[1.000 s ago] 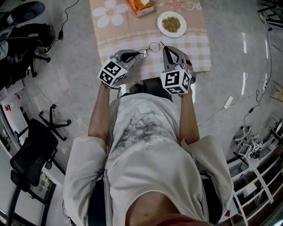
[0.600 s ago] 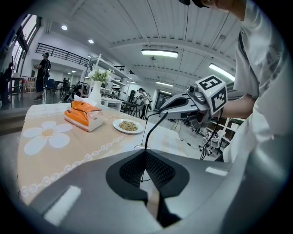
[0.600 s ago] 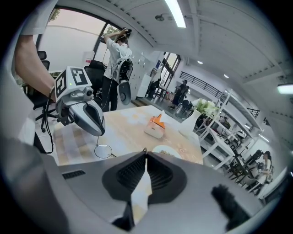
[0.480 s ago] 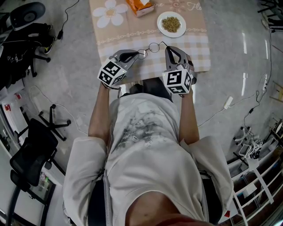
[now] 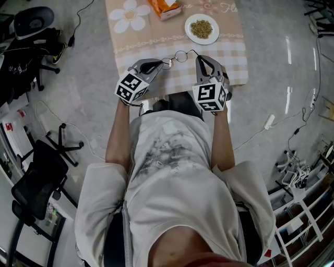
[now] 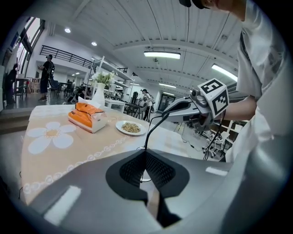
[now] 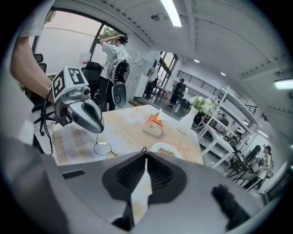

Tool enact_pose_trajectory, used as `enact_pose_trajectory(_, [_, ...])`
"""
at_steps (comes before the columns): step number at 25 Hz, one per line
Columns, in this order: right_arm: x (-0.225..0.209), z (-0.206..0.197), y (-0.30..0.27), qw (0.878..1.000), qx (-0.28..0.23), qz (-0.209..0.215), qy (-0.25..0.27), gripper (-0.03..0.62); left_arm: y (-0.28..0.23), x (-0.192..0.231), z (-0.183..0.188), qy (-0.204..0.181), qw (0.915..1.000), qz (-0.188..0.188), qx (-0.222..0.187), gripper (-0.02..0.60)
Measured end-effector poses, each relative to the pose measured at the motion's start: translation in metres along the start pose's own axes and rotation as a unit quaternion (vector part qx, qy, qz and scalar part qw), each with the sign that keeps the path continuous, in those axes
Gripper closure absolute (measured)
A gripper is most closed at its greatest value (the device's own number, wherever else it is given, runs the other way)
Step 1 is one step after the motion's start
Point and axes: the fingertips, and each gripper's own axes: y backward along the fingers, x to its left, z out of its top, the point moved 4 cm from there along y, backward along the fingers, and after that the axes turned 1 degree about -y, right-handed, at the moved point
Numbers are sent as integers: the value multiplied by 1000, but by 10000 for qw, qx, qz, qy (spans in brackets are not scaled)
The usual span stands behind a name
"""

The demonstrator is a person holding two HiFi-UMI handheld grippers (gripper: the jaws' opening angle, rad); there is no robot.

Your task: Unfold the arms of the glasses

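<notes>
Just on the person's side of the white plate (image 5: 189, 27), the glasses (image 5: 180, 56) were over a checked, daisy-printed tablecloth (image 5: 156, 36), left gripper (image 5: 165, 63) and right gripper (image 5: 198, 57) each clamped on their wire frame; cursive print (image 5: 222, 7) beyond the plate was unreadable, grey floor (image 5: 88, 78) around

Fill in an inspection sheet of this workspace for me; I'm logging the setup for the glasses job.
Surface: table under a beige flowered, checked cloth.
Job's things: glasses, wire-framed, over the cloth's near part, between both grippers.
Clutter: orange tissue pack; white plate of grains.
Grippers: left gripper shut on the glasses; right gripper shut on their other end.
Cables: white cable and black cable on the floor.
Surroundings: office chair, white shelving, people in the background.
</notes>
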Motion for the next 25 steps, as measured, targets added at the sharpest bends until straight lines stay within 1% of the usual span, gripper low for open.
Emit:
enact_pose_trajectory(10, [2,0,2,9999,-53,-26,-115,571,2,-2,0,104,9996,238,-89,574])
enact_pose_trajectory(25, [4,1,2,10000,-47,-40,-67,571,1,-1,-1,138,9992,357,-112,574])
